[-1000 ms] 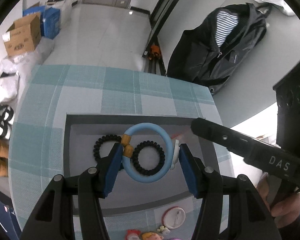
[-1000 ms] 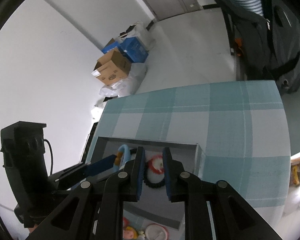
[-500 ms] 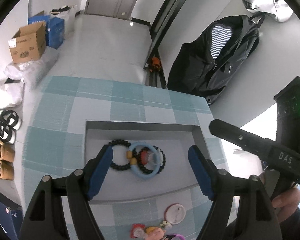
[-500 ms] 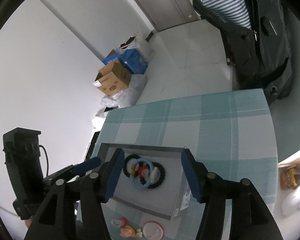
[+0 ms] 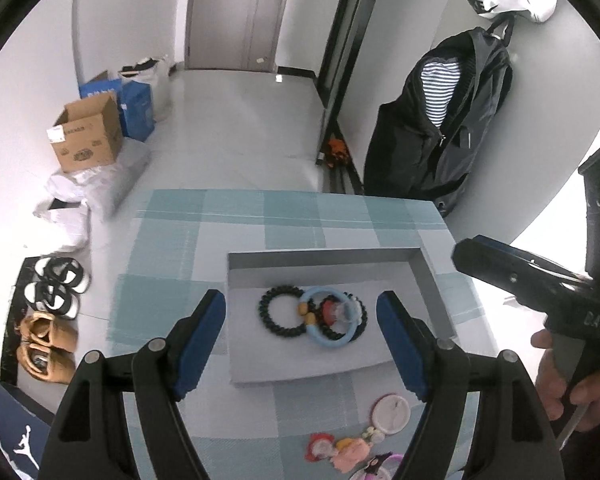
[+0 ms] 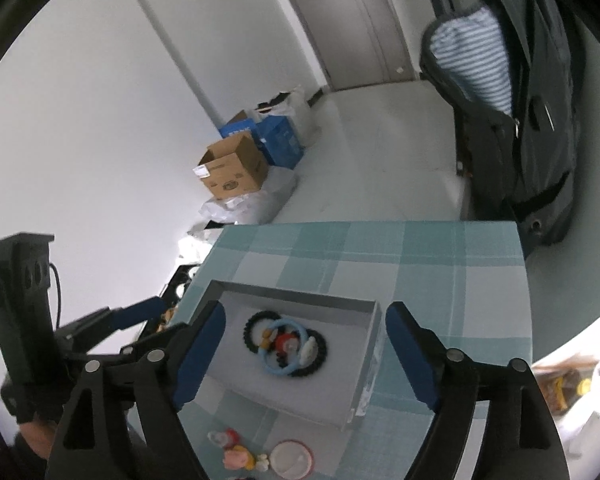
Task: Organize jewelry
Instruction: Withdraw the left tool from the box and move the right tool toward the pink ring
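Observation:
A grey tray (image 5: 320,257) sits on the teal checked tablecloth (image 5: 172,240). In it lie two black coiled hair ties (image 5: 278,316), a light blue ring (image 5: 329,338) with yellow beads, and a small red-and-white piece (image 5: 332,312) inside the ring. My left gripper (image 5: 300,298) hovers above the tray, open and holding nothing. My right gripper (image 6: 306,309) also hangs above the tray (image 6: 300,298). Its jaws are opening, with nothing between them. The blue ring (image 6: 278,366) lies below it. One right finger (image 5: 500,270) reaches in from the right in the left wrist view.
On the cloth in front of the tray lie a round white-and-pink badge (image 5: 391,408) and small colourful trinkets (image 5: 348,446). A hand (image 5: 560,384) holds the right gripper's handle. On the floor are a cardboard box (image 5: 86,140) and shoes (image 5: 48,340); a black jacket (image 5: 440,140) hangs at the right.
Both grippers opened wide and drew back and up from the tray. The left let go of the blue ring, the right let go of the red-and-white piece; both now lie in the tray.

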### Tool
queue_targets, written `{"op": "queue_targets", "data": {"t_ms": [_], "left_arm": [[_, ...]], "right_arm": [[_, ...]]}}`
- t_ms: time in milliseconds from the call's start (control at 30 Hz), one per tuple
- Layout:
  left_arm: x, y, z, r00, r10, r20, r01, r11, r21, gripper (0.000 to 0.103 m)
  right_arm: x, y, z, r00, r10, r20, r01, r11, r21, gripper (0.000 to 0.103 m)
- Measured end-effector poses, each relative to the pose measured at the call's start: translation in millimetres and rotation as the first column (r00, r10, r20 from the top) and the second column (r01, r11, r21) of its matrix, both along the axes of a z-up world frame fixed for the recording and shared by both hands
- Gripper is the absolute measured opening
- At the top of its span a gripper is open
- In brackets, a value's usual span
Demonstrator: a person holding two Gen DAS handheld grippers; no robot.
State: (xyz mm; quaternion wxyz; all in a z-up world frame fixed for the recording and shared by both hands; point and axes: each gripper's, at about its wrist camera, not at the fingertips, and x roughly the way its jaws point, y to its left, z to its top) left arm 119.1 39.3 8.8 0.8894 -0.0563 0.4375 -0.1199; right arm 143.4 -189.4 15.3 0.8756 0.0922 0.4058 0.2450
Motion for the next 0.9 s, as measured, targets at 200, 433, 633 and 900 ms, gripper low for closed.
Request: {"op": "queue_targets", "data": {"t_ms": [200, 433, 633, 900], "left_arm": [[-27.3, 2.0, -0.2, 1.000, 0.003, 0.004, -0.003, 1.000, 0.011, 0.075], [-54.7, -2.3, -9.5, 0.999, -0.041, -0.008, 0.041, 0.999, 0.033, 0.075], [-69.6, 5.3, -27.0, 0.997, -0.015, -0.074, 0.017, 0.999, 0.031, 0.075], [-83.7, 11.5, -45.4, 0.990, 0.004, -0.141, -0.006, 1.000, -0.011, 0.075]], "right_arm": [[-27.3, 0.8, 1.3, 0.999, 0.034, 0.038, -0.034, 0.999, 0.005, 0.097], [-65.0, 5.6, -11.0, 0.995, 0.092, 0.032, -0.089, 0.993, -0.073, 0.099], [-89.2, 2.4, -22.7, 0.994, 0.107, 0.008, -0.105, 0.988, -0.116, 0.102], [-125.9, 12.8, -57.2, 0.989, 0.135, -0.060, -0.142, 0.979, -0.143, 0.102]]}}
